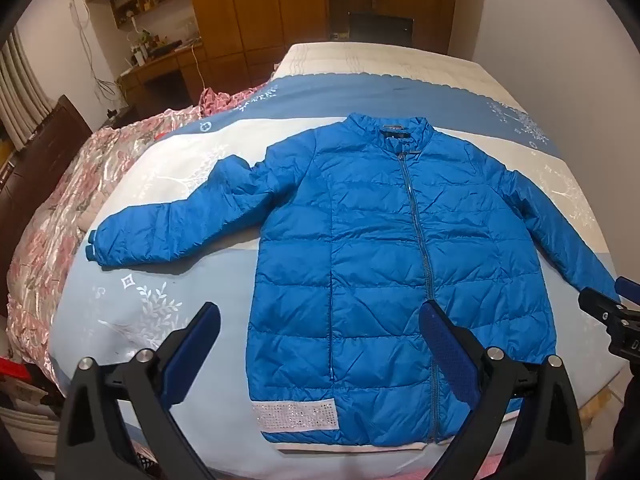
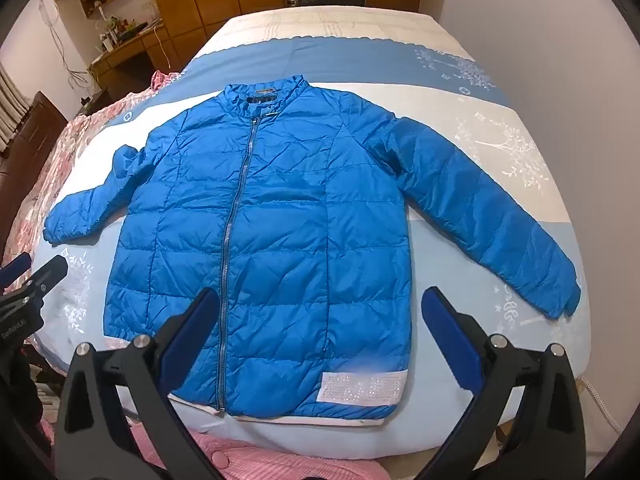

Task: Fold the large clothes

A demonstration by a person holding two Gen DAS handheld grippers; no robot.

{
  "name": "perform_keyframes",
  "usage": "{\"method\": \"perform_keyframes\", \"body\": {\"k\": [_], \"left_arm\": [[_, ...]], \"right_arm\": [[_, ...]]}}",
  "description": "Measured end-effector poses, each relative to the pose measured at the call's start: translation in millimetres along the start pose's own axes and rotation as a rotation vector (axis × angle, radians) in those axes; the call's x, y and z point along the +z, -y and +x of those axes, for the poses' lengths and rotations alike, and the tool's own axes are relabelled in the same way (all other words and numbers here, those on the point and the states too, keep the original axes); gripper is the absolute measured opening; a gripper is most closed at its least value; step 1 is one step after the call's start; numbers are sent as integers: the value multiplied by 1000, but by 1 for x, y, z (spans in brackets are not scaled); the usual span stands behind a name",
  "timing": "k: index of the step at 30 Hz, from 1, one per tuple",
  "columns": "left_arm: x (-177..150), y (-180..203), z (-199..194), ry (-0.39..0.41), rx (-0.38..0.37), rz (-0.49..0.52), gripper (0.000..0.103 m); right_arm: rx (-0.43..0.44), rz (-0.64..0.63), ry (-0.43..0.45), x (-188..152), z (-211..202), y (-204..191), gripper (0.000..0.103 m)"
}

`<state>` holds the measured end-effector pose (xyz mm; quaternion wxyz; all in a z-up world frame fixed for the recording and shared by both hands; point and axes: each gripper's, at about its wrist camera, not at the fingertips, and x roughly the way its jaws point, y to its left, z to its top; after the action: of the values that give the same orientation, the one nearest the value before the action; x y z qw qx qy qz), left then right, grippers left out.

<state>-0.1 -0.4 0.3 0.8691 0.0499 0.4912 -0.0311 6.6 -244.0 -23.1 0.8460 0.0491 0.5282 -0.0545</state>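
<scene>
**Blue jacket laid flat on bed, both grippers wide open**

While both tools hover above the near edge of the bed [image 1: 532, 80], nothing is held. The blue puffer jacket [image 1: 380, 260] is spread face-up on the blue & white bedspread, collar toward the far end, hem w/ a sparkly white strip [image 1: 298, 416] nearest the cameras. The zipper [image 2: 236, 216] is seen closed up the front. Both sleeves are stretched outward and angled down to either side. The left hand-held gripper [image 1: 320, 324] is seen w/ jaws fully apart, above the hem, not touching the fabric. The right hand-held gripper [image 2: 320, 308] is likewise spread wide over the lower front, empty. A pink floral quilt [image 1: 60, 208] is bunched along the bed's left side; wooden cabinets [image 1: 256, 8] are seen in the bkgd.
</scene>
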Motion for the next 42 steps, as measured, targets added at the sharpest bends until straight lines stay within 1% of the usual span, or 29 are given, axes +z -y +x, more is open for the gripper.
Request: {"method": "perform_keyframes", "body": {"k": [27,28,39,40,42], "left_arm": [[4,10,-2,5,1,-5,99],[4,6,-3,6,0,-4,99],[12,10,-2,4,-3,-4,99],[5,4,-2,7,-2,-4,99],[6,4,-2,8,0,-3,99]], "right_arm": [[-8,-2,2,2,0,0,100],[-8,-2,2,2,0,0,100],[-10,-3,4,2,-1,-1,100],[-9,-3,4,2,-1,-1,100],[-9,-2,3,2,-1,0,100]]}}
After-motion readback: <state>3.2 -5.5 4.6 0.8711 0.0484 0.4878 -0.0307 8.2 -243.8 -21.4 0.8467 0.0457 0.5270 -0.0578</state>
